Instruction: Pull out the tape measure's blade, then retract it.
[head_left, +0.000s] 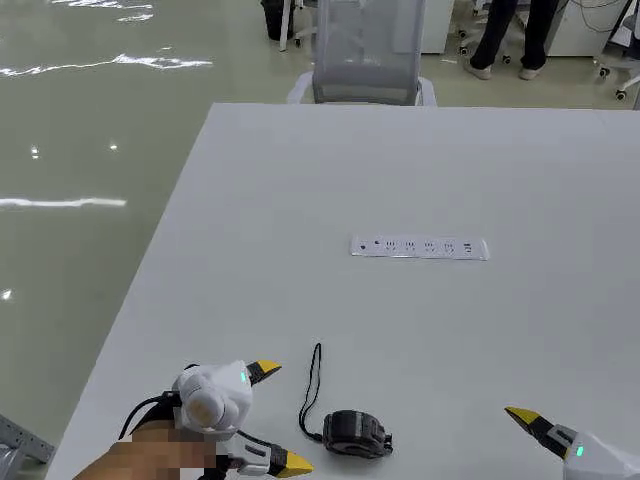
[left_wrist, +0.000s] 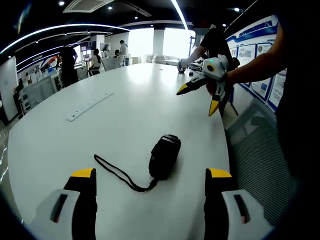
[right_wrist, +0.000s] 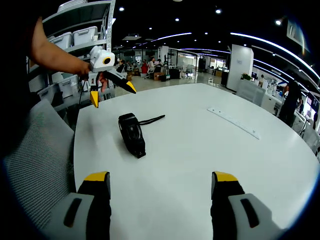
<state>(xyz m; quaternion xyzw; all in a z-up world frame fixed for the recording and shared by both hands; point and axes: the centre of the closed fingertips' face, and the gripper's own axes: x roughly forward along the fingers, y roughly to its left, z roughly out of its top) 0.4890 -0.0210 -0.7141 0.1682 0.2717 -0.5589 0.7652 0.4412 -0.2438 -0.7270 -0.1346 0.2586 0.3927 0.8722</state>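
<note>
Left gripper nearest, jaws spread, empty, just left of the tape measure. Right gripper well to its right, likewise spread and empty. They flank it, probably so one can pin the case while the other draws the blade. Tape measure lies on the table, blade in. Wrist cord trails beyond it; power strip farther on.

I see a bright room. Long ceiling lights shine down and leave white glare on the shiny floor. The table is evenly lit, with faint shadows. Both gripper views curve at the edges, and a window looks washed out.
</note>
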